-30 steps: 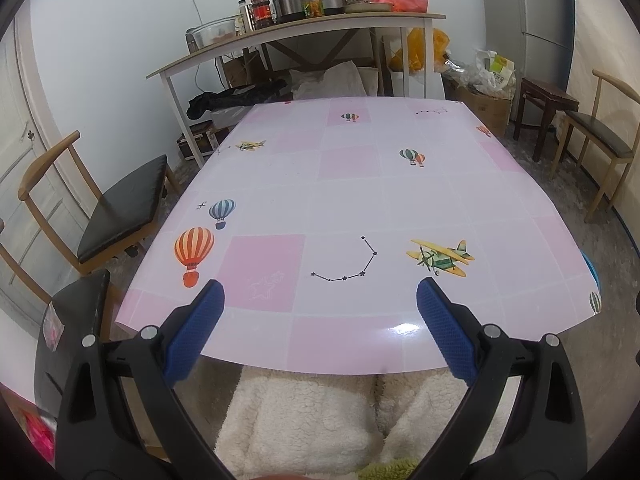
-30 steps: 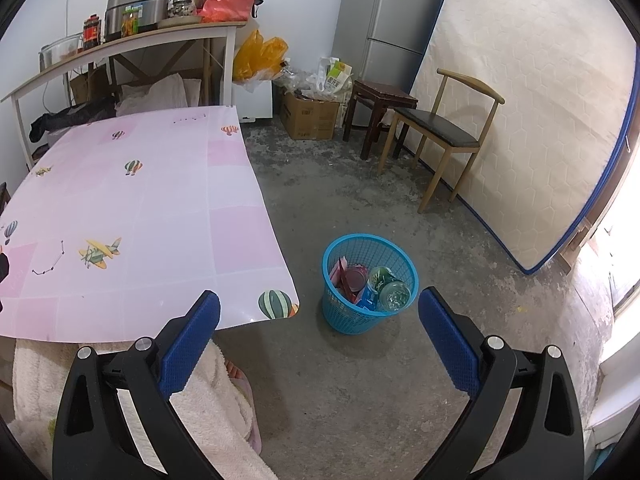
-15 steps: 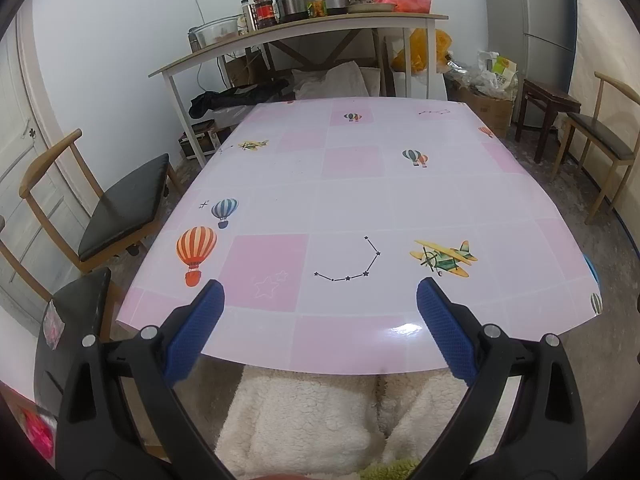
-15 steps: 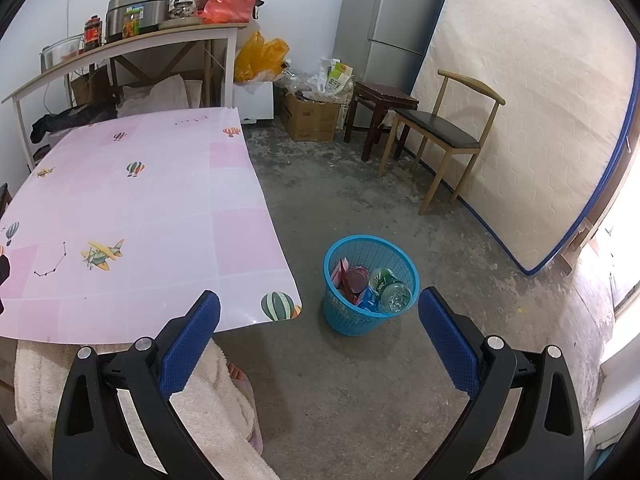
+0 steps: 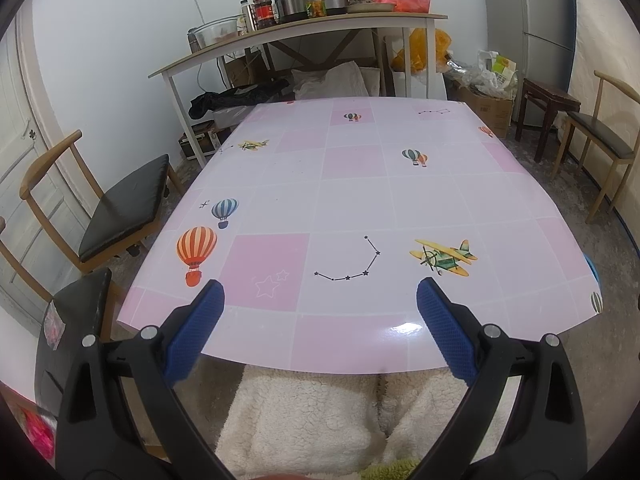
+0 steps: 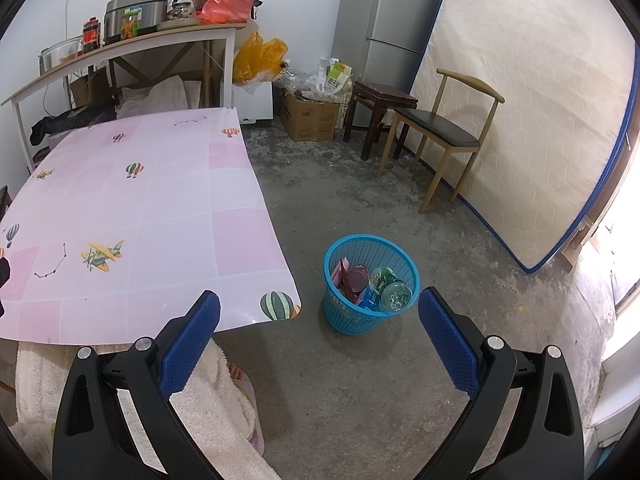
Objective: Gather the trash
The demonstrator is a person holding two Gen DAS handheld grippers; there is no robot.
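Seemingly nothing is left to pick up on the desk: in the left wrist view its pink patterned top is seen bare from edge to edge, and the left gripper is held above the near edge with its blue pads spread wide and nothing between them. A fleecy white garment is seen below the desk edge, close under the gripper. In the right wrist view the right gripper is likewise spread wide and empty, held over the concrete floor beside the desk corner. The trash is seen gathered in the blue basket on the floor, just beside that corner: a green bottle, a pink can and some wrappers. The task is judged nearly or wholly done. The bottle lies high against the rim, so it could be tipped out if the basket were knocked by a gripper or a foot. Small scraps on the mottled floor could also be overlooked.
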